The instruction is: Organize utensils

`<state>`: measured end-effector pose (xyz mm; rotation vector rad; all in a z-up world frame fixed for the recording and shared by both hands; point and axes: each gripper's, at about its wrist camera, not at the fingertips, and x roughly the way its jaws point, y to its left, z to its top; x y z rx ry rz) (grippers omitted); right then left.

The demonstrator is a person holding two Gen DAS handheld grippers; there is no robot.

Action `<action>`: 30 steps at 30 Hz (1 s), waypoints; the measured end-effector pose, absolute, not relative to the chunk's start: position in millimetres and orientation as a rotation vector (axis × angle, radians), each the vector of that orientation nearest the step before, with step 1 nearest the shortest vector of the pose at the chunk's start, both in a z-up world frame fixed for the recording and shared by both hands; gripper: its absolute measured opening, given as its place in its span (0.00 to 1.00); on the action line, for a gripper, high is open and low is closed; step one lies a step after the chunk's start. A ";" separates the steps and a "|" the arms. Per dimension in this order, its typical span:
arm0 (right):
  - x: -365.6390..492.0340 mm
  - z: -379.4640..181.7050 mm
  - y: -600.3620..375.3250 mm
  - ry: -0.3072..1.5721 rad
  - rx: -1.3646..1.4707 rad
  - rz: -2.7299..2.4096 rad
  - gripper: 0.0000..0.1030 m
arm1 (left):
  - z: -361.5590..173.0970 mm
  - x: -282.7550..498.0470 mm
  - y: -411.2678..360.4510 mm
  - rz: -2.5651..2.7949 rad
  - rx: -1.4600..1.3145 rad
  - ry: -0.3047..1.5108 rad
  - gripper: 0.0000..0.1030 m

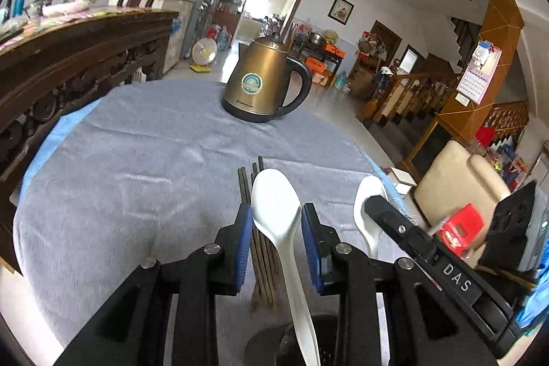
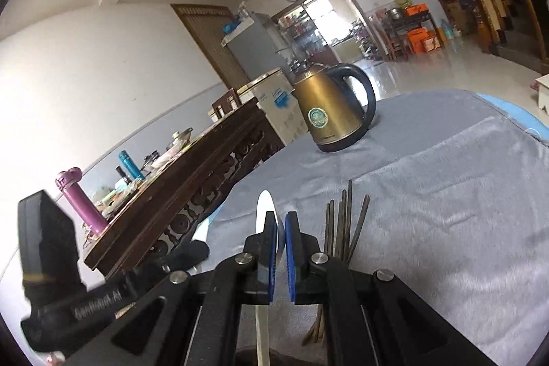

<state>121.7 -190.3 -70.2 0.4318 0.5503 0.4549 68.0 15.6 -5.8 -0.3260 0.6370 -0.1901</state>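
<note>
My left gripper is open around a white spoon and a bundle of dark chopsticks, which stand in a dark holder at the bottom edge. Neither pad visibly presses the spoon. My right gripper is shut on a second white spoon, seen edge-on; that spoon also shows in the left wrist view behind the right gripper's finger. The chopsticks stand just right of my right gripper. The left gripper's body is at the lower left.
A bronze electric kettle stands far across the grey-clothed round table. A dark carved wooden sideboard with clutter runs along the left. A cream chair and a red stool are to the right.
</note>
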 end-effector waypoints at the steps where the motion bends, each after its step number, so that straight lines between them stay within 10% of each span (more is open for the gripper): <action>1: 118.5 -69.9 -189.3 0.539 0.419 0.445 0.06 | -7.6 65.1 12.8 -0.184 -0.323 0.627 0.30; 30: 45.5 -77.6 -195.5 0.457 0.237 0.420 0.06 | -38.9 5.8 -6.4 -0.185 -0.170 0.514 0.30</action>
